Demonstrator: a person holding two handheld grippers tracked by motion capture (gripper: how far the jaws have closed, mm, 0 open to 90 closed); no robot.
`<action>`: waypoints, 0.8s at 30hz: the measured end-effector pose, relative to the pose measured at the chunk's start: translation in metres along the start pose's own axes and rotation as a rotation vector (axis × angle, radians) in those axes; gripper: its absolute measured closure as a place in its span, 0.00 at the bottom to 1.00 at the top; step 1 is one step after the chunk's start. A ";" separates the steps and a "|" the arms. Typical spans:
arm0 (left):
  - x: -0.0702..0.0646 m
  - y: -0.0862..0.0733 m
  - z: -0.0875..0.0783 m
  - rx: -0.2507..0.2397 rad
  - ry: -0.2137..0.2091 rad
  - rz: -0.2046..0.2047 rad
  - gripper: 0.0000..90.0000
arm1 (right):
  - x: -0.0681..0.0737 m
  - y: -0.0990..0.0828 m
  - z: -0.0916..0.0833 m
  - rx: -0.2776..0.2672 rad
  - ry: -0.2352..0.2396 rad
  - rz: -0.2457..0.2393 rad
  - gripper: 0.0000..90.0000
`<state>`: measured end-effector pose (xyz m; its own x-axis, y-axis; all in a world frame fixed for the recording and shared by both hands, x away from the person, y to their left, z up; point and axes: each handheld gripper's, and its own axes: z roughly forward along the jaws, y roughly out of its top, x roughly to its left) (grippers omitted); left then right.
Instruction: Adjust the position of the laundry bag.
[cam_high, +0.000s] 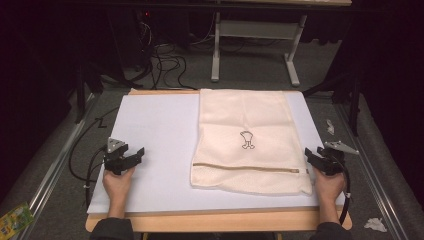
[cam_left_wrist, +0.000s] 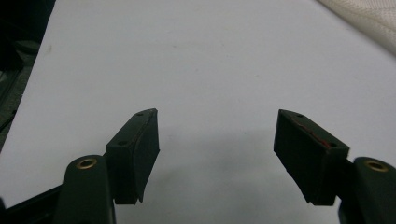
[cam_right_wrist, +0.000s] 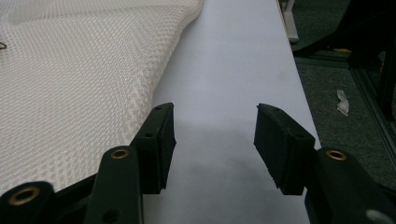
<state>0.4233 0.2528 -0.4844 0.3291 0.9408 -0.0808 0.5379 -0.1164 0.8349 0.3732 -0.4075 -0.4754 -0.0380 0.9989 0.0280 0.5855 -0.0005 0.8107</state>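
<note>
I had the mesh laundry bag (cam_high: 247, 140) lying flat on the right half of the white surface (cam_high: 150, 150), its zipper (cam_high: 250, 168) running across near the edge closest to me and a small emblem (cam_high: 246, 140) showing at its middle. My left gripper (cam_high: 131, 157) rested on the bare left part of the surface, well apart from the bag, with its jaws spread wide and nothing between them. My right gripper (cam_high: 312, 157) sat just beside the bag's right edge, near the zipper's end, jaws likewise wide open and empty; in the right gripper view the bag's mesh (cam_right_wrist: 84, 74) lay beside the left jaw, not between the two.

I judged this to be the approach, with no hold taken on the bag. The next move seemed to call for sliding the right gripper onto the fabric at that near right edge and closing on it, while bringing the left gripper across to the bag's left side. Thin mesh lying flat could slip out of a shallow pinch.
</note>
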 end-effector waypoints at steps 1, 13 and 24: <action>0.000 0.000 0.000 0.001 -0.001 0.000 0.35 | 0.000 0.000 0.000 0.002 -0.002 0.002 0.55; 0.000 0.000 0.001 0.007 -0.002 0.000 0.34 | -0.002 0.000 0.000 0.002 0.006 0.018 0.55; 0.000 0.000 0.000 -0.003 -0.004 -0.001 0.33 | -0.007 -0.001 -0.003 -0.037 -0.005 0.078 0.53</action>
<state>0.4238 0.2527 -0.4844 0.3312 0.9398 -0.0837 0.5358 -0.1143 0.8366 0.3703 -0.4150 -0.4748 0.0110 0.9960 0.0891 0.5565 -0.0801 0.8270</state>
